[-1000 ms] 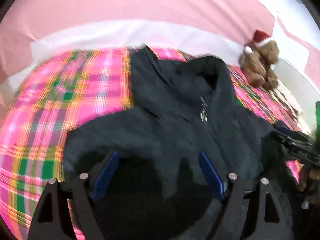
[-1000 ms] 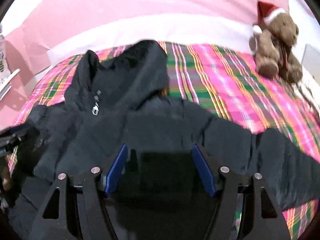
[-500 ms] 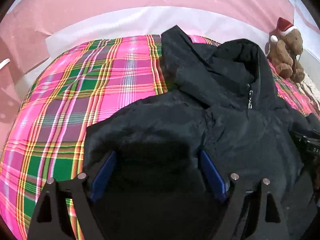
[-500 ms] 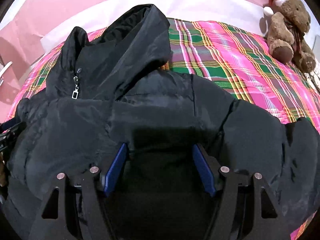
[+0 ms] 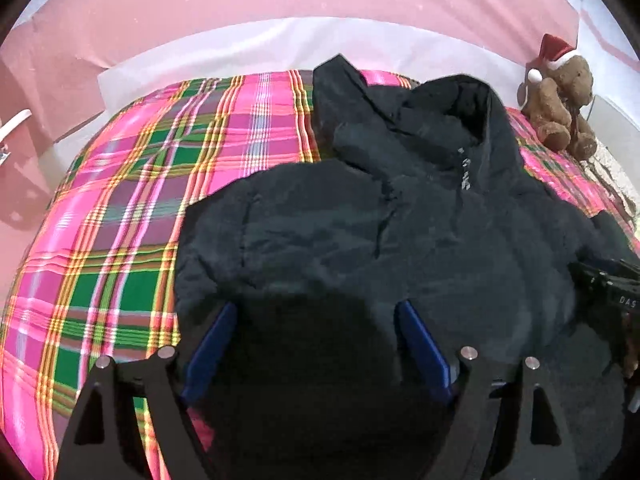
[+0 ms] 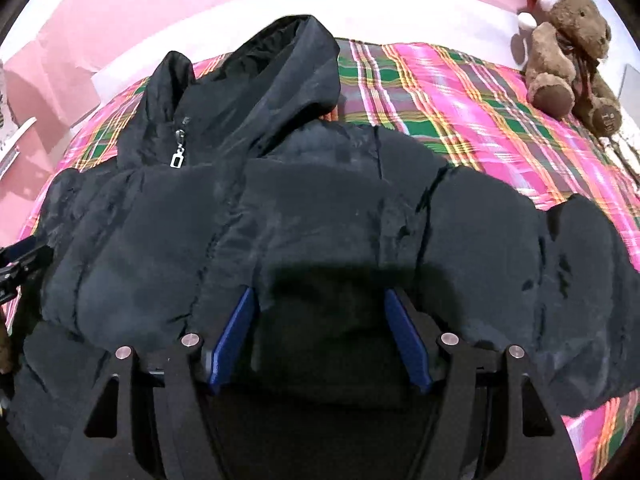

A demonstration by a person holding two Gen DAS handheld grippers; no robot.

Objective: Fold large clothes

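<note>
Jacket: black hooded puffer jacket [image 6: 320, 216], soft, bulky, slick; take the hem.
Left tool [image 5: 316, 344]: released.
Right tool [image 6: 320, 328]: released.

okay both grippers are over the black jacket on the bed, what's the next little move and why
Probably lower both a little further and close on the fabric. The left gripper and right gripper stand open with nothing pinched, while the black jacket lies spread, zipped, front up on the plaid blanket, not yet folded.
</note>
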